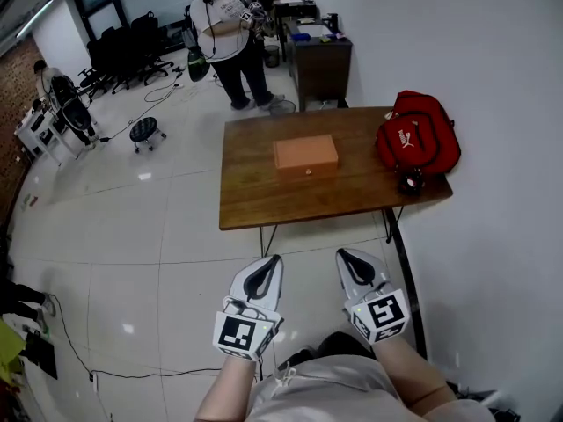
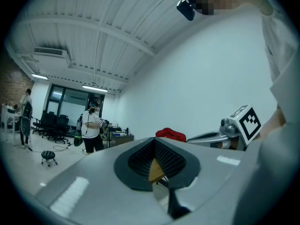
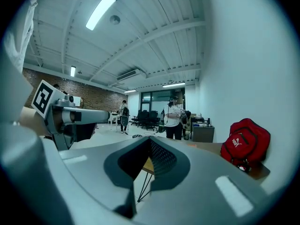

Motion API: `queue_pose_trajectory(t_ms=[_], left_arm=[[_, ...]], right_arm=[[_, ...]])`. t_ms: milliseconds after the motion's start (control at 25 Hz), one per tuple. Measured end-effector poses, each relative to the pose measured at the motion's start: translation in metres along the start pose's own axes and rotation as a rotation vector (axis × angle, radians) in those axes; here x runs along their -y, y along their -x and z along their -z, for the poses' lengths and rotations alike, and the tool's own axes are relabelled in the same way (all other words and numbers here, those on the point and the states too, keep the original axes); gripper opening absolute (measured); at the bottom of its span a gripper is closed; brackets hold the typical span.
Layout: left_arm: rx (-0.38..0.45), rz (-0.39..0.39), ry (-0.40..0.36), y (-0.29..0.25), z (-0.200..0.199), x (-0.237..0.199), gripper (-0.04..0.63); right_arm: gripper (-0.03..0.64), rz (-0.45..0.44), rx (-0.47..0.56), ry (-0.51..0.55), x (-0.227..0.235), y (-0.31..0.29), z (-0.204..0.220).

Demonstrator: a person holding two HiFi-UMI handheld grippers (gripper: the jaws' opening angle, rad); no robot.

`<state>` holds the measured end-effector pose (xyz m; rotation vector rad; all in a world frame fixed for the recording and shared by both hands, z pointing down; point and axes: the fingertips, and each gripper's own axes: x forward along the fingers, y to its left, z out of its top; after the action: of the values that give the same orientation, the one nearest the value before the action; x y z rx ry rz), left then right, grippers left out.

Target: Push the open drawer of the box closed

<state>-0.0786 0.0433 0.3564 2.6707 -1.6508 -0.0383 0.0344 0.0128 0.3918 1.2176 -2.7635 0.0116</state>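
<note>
Both grippers are held low against my body, well short of the tabletop (image 1: 255,202), over the glossy white floor (image 1: 132,236).

Left gripper (image 1: 274,260): jaws drawn together at the tips, nothing between them. Through the slot behind the tips I see only a sliver of the wooden table.

Right gripper (image 1: 342,254): the same, jaws closed tip to tip and empty. It sits just beside the left one, and both point toward the table.

The box (image 1: 305,155), tan-orange, sits near the middle of the tabletop with its long front face toward me. A small knob (image 1: 307,171) shows at the centre of that face. From the head view I cannot tell how far the drawer stands out. Neither gripper touches the box.

A red backpack (image 1: 418,134) lies at the right end of the tabletop, well apart from the box. A small dark object (image 1: 410,183) sits just in front of it, too small to identify.

Beyond the table stands a person in a white shirt (image 1: 224,29), next to a dark desk (image 1: 318,64). A round stool (image 1: 145,131) stands off to the left.
</note>
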Motion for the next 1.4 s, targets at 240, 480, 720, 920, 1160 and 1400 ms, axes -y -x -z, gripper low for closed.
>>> queue_pose_trajectory(t_ms=[240,480,720,920,1160,1400], left_arm=[[-0.003,0.006,-0.002,0.005,0.000,0.022,0.005],[-0.009,-0.022,0.026,0.002,-0.005,0.028,0.005],[0.014,-0.018,0.014,-0.002,-0.009,0.038,0.006],[0.009,-0.006,0.009,-0.004,-0.007,0.047,0.005],[0.001,0.011,0.003,-0.006,-0.007,0.054,0.005],[0.004,0.028,0.006,-0.003,-0.009,0.062,0.005]], right_arm=[[0.006,-0.027,0.000,0.024,-0.008,0.013,0.000],[0.006,-0.064,0.016,0.018,-0.008,0.024,-0.004],[0.006,-0.066,0.013,0.024,0.002,0.034,0.002],[0.006,-0.067,0.021,0.020,0.008,0.041,0.001],[0.006,-0.078,0.026,0.027,0.008,0.044,-0.001],[0.006,-0.085,0.018,0.034,0.008,0.049,-0.006]])
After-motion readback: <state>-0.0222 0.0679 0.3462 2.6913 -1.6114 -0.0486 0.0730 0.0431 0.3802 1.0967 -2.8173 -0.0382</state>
